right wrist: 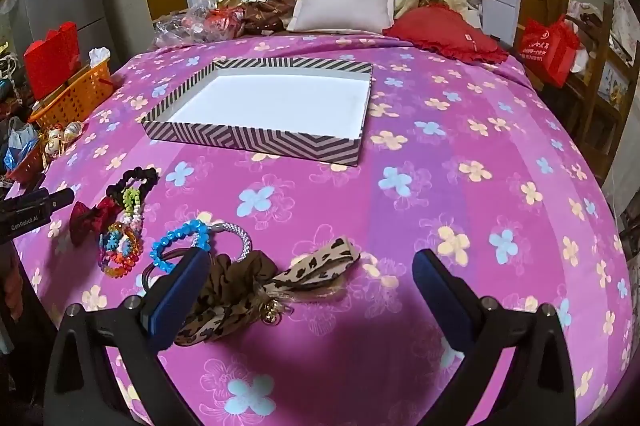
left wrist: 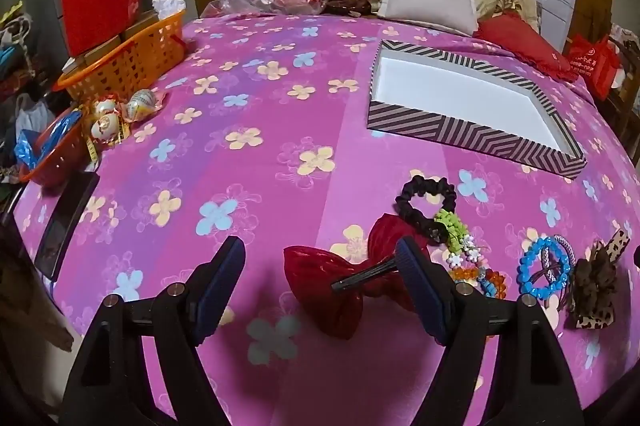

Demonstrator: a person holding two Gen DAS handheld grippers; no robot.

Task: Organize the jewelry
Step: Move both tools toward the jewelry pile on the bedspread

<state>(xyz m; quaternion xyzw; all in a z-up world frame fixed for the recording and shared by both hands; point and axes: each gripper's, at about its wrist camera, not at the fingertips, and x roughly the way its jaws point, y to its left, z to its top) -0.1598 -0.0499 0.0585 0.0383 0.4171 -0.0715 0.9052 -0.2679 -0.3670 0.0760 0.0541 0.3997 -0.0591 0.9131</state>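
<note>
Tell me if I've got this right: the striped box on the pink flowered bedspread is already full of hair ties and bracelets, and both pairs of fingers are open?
Not quite. The striped box is empty; the right wrist view shows only its bare white bottom. The hair ties and bracelets lie on the pink flowered bedspread in front of it. Both pairs of fingers are open.

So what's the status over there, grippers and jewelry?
Left gripper and right gripper open, holding nothing. Box empty; bow, scrunchie, bracelets loose on the bedspread. Path to box unobstructed.
</note>
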